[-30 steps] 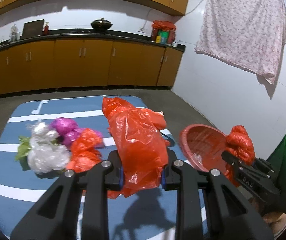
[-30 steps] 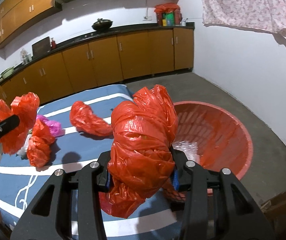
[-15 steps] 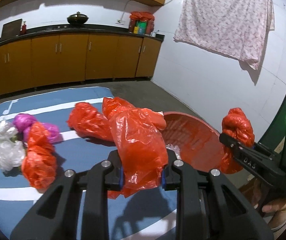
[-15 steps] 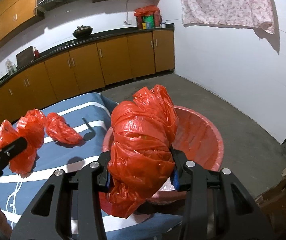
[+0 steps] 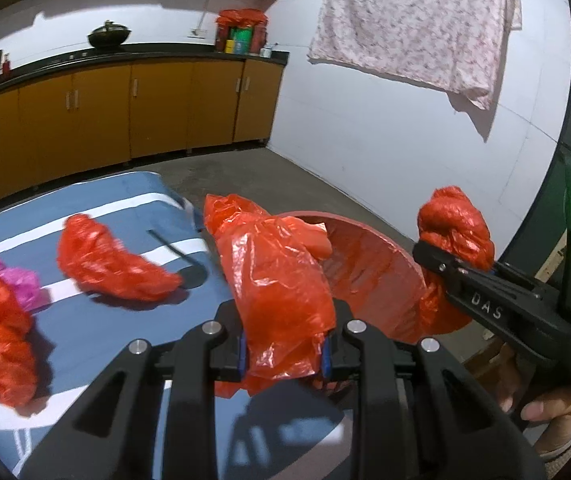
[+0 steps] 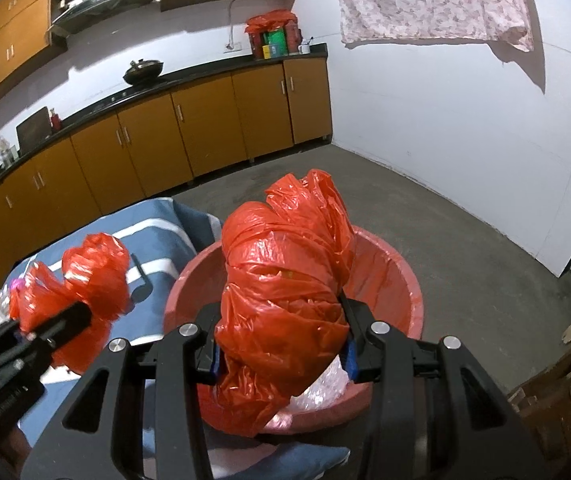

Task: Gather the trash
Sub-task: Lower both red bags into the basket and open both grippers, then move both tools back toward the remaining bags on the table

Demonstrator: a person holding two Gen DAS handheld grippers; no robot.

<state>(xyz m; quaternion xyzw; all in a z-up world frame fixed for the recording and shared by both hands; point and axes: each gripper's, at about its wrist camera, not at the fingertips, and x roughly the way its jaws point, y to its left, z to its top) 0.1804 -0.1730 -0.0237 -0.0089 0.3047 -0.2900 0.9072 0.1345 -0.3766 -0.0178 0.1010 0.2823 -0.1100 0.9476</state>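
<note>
My left gripper is shut on a crumpled red plastic bag, held above the blue striped cloth near the red basin. My right gripper is shut on a larger wrapped red bag, held over the basin; it also shows in the left wrist view. Clear plastic lies inside the basin. On the cloth lie a red bag, another red bag and a pink bag.
The blue cloth with white stripes covers the table. Brown cabinets line the far wall. A patterned cloth hangs on the white wall. Bare concrete floor lies behind the basin.
Both grippers have swung right toward the basin, keeping their red bags. The trash pile on the cloth has slid to the left edge of the left wrist view.
</note>
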